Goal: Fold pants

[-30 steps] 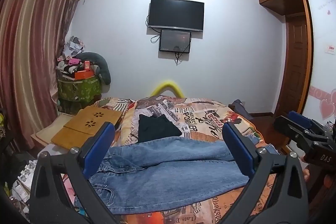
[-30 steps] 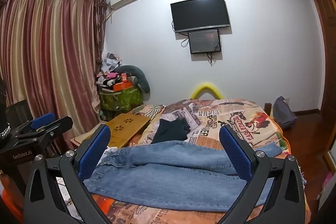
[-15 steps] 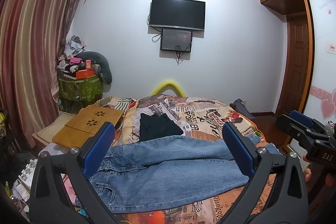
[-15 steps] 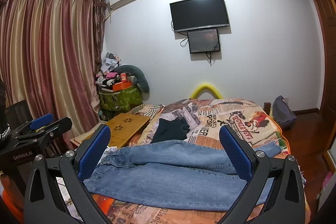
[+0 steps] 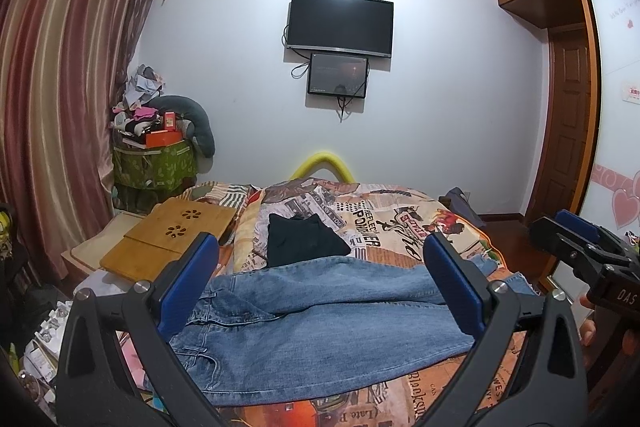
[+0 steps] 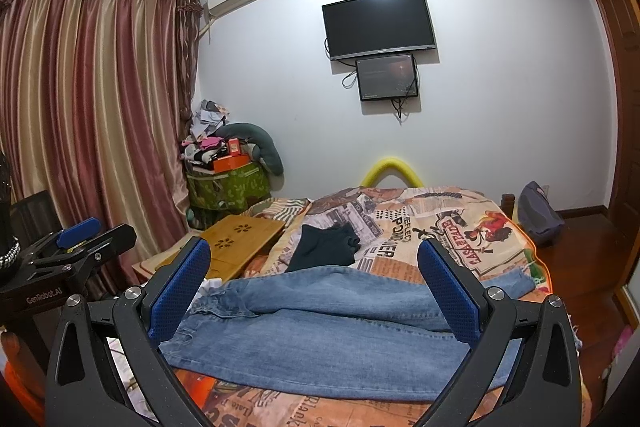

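Note:
Blue jeans (image 5: 320, 327) lie flat across the near end of the bed, waist to the left, leg ends to the right; they also show in the right wrist view (image 6: 328, 327). My left gripper (image 5: 318, 283) is open and empty, held in the air short of the jeans. My right gripper (image 6: 314, 285) is open and empty too, held likewise before the jeans. The right gripper also shows at the right edge of the left wrist view (image 5: 580, 251), and the left gripper at the left edge of the right wrist view (image 6: 76, 243).
A folded black garment (image 5: 300, 239) lies on the printed bedspread (image 5: 400, 223) beyond the jeans. A wooden lap desk (image 5: 172, 235) sits left of the bed. A cluttered green bin (image 5: 156, 163), curtains, wall television and wardrobe door surround the bed.
Both views have drifted only slightly; the grippers stay open and the jeans have not moved.

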The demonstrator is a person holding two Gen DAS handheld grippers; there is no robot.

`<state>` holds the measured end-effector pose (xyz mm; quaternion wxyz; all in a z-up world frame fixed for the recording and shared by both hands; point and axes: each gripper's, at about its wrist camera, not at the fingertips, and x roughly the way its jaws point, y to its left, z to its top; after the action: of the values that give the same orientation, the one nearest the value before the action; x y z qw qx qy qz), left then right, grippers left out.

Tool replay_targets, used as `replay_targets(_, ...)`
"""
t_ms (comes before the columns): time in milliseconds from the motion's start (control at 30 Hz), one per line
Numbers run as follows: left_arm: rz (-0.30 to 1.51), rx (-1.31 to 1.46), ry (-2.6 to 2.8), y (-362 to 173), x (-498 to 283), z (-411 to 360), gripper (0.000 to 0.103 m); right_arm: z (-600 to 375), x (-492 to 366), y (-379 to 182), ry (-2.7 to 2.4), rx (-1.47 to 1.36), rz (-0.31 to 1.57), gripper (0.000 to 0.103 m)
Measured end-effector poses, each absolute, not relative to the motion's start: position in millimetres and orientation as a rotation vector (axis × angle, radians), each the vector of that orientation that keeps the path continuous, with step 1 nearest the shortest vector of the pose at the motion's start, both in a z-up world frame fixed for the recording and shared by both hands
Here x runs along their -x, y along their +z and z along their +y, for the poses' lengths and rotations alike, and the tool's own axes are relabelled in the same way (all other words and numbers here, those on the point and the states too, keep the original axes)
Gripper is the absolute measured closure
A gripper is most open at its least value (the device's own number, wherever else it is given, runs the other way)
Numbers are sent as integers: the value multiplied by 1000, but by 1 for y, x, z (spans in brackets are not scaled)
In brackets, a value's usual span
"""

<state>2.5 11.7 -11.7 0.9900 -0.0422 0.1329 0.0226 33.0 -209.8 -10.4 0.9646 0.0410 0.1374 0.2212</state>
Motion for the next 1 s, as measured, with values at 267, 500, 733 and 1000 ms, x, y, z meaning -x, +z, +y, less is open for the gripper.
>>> replay_targets(267,268,87,45,-13,-2,13,0,-210,-33,-11,446,-81,277,0)
replay_targets(500,267,87,46,-13,-2,13,0,-211,-33,-14,444,-84,279,0)
replay_targets(733,269,87,45,-13,-2,13,0,-213,-33,-12,442,-84,279,0)
replay_targets(1000,267,87,43,-12,-2,14,0,-214,-34,-12,441,-85,279,0)
